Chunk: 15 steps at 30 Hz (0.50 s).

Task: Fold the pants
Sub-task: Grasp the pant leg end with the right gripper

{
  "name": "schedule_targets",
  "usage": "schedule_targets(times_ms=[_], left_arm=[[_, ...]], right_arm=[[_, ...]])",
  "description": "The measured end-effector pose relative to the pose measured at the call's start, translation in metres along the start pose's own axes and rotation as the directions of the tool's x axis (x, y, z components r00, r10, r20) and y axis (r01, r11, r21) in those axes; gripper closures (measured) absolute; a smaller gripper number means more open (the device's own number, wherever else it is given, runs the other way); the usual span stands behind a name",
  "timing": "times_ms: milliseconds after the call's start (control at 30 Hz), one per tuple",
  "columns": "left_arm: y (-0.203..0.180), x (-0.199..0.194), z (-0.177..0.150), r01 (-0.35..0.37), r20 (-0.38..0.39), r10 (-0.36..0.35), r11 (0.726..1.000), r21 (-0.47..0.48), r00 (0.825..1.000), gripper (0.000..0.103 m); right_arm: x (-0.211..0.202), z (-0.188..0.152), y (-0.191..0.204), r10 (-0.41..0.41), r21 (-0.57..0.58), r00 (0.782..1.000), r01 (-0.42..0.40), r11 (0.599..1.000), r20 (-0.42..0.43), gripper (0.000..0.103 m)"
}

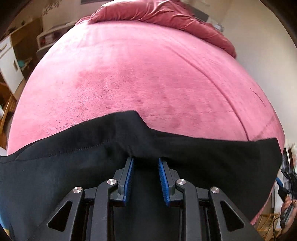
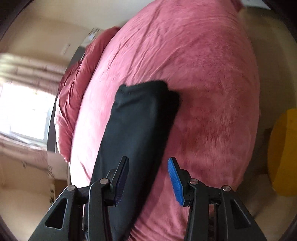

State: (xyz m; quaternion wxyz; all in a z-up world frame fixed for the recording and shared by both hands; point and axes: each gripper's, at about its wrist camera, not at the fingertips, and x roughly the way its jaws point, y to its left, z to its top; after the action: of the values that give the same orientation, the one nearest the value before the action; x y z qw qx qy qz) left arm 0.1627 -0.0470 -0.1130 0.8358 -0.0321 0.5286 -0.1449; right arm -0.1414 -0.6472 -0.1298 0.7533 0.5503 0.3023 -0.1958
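The black pants (image 1: pixel 204 157) hang in a wide band across the lower half of the left wrist view, over a pink bed cover (image 1: pixel 148 74). My left gripper (image 1: pixel 145 159) has its tips buried in a bunched fold of that cloth. Its blue pads (image 1: pixel 130 176) stand a little apart with black cloth filling the gap. In the right wrist view a folded black length of the pants (image 2: pixel 141 115) lies on the bed cover (image 2: pixel 204 92). My right gripper (image 2: pixel 148 161) hovers over its near end, open. The right blue pad (image 2: pixel 175 179) is bare, over pink cover.
A rumpled dark red duvet (image 1: pixel 167 14) lies along the far end of the bed, also seen beside the window (image 2: pixel 24 111). White and wooden furniture (image 1: pixel 11 61) stands left of the bed. A yellow object (image 2: pixel 284 152) sits off the bed's right side. A hand holding the other gripper (image 1: pixel 286 178) shows at the right edge.
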Motion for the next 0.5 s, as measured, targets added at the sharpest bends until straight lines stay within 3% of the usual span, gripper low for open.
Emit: schedule_targets(times_ms=[167,367,500], left_arm=[[-0.003,0.011,0.011,-0.054,0.0,0.054,0.998,0.029,0.999,0.076],[0.004,0.005,0.013,-0.025,0.002,0.025,0.999,0.025,1.0,0.075],[0.01,-0.016,0.008,-0.032,0.032,0.032,0.999,0.002,0.999,0.073]], right_arm=[[0.014,0.014,-0.016,0.013,0.083,0.999,-0.015,0.996,0.03,0.058],[0.038,0.033,-0.005,-0.01,0.072,0.999,0.007,0.997,0.043,0.062],[0.043,0.043,0.008,-0.05,0.018,0.998,0.049,0.999,0.031,0.077]])
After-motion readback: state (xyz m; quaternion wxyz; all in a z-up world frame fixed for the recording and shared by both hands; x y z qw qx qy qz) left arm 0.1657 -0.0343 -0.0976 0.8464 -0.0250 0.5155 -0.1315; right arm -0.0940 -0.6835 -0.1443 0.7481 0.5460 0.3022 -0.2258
